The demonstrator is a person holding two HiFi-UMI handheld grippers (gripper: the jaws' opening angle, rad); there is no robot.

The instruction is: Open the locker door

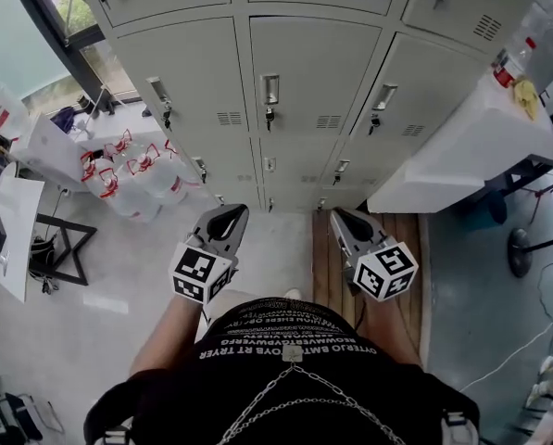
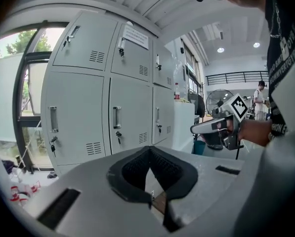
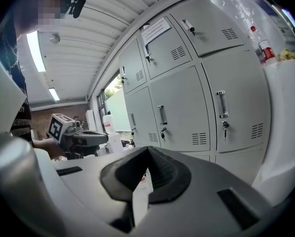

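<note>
Smooth grey metal lockers [image 1: 313, 63] with slotted vents stand at 12 o'clock from the left gripper [image 1: 227, 216] and right gripper [image 1: 343, 219]. Both ribbed black claws are fully closed and hold nothing.

At my ten o'clock a cluster of clear water jugs [image 1: 139, 182] with red handles stands on the pale floor, packed close together. Round at nine o'clock is a white desk [image 1: 17, 213], with a black folding stand [image 1: 65, 241] just beside it. A window [image 1: 72, 12] at eleven o'clock shows green leaves. At two o'clock a white counter [image 1: 461, 151] carries a bottle with a red cap [image 1: 511, 63] and something yellow [image 1: 527, 95] near it. Wooden boards [image 1: 413, 248] lie at one o'clock, close to my feet. At three o'clock sits a dark round base [image 1: 521, 251] with a pole, and a pale cable [image 1: 503, 355] trails across the floor at four o'clock.
</note>
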